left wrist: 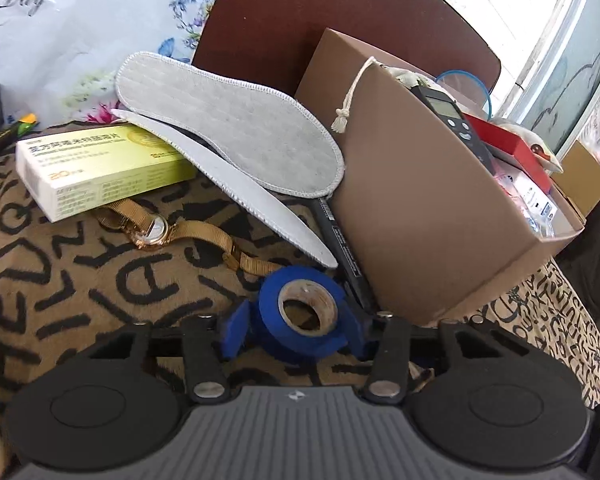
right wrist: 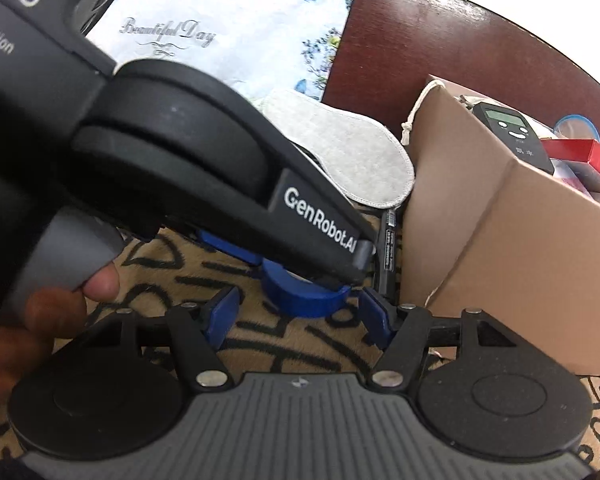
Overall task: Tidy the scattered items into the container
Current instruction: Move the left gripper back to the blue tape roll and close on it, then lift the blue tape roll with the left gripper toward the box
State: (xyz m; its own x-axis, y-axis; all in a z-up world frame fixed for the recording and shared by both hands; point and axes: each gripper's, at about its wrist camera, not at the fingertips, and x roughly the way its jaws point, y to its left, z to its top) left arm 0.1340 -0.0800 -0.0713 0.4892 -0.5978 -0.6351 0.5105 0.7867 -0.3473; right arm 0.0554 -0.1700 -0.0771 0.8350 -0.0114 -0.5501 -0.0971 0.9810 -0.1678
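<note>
The left gripper (left wrist: 294,330) is clasping the blue tape roll (left wrist: 302,316); the right gripper (right wrist: 300,316) is hanging unclenched at its 6 o'clock.

The left gripper (right wrist: 300,276) reaches across onto a blue tape roll (right wrist: 300,292) on a lettered cloth (right wrist: 268,332), beside a brown cardboard box (right wrist: 500,248); the right gripper (right wrist: 300,316) frames it below.

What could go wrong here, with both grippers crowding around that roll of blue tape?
1. Both grippers close in on one blue tape roll: the left gripper brackets it, the right gripper sits just behind, so they could collide.
2. The gold watch strap ends beside the roll and might get dragged.
3. The cardboard box already looks full, so the roll may slide off.
</note>
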